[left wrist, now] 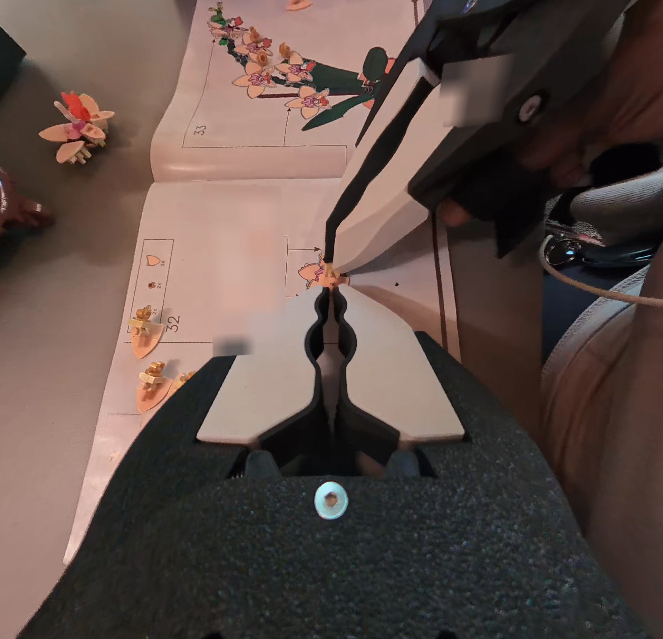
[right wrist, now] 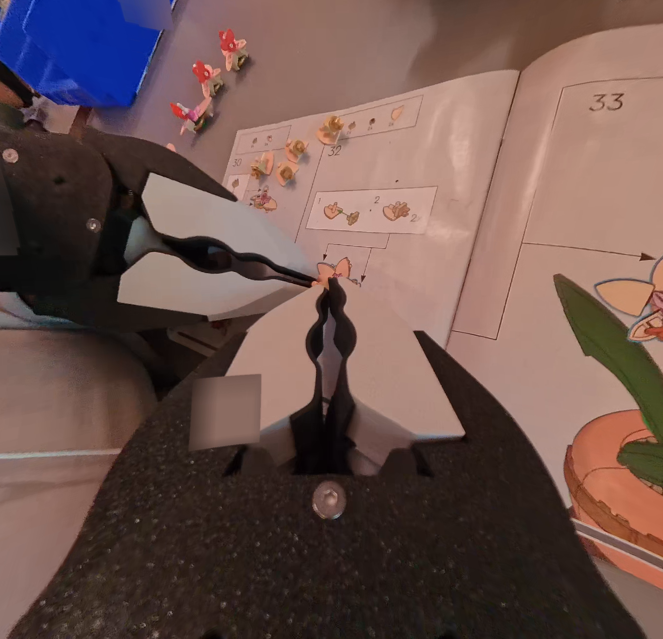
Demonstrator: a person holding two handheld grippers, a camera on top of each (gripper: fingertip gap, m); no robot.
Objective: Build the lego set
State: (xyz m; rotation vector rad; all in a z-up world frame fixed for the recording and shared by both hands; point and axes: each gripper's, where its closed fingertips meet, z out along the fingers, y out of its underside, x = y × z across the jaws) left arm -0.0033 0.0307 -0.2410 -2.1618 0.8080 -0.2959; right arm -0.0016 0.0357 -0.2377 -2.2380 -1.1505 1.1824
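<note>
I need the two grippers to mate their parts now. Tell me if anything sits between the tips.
Nothing visible does. The left gripper and the right gripper meet tip to tip above the booklet, both shut on one small tan piece. The loose petals lie farther off on the page.

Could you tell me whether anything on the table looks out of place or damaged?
Nothing looks damaged. The only oddity: loose petal assemblies lie on the open instruction booklet, covering parts of its diagrams. Both the left gripper and the right gripper are pinching one small piece above it.
</note>
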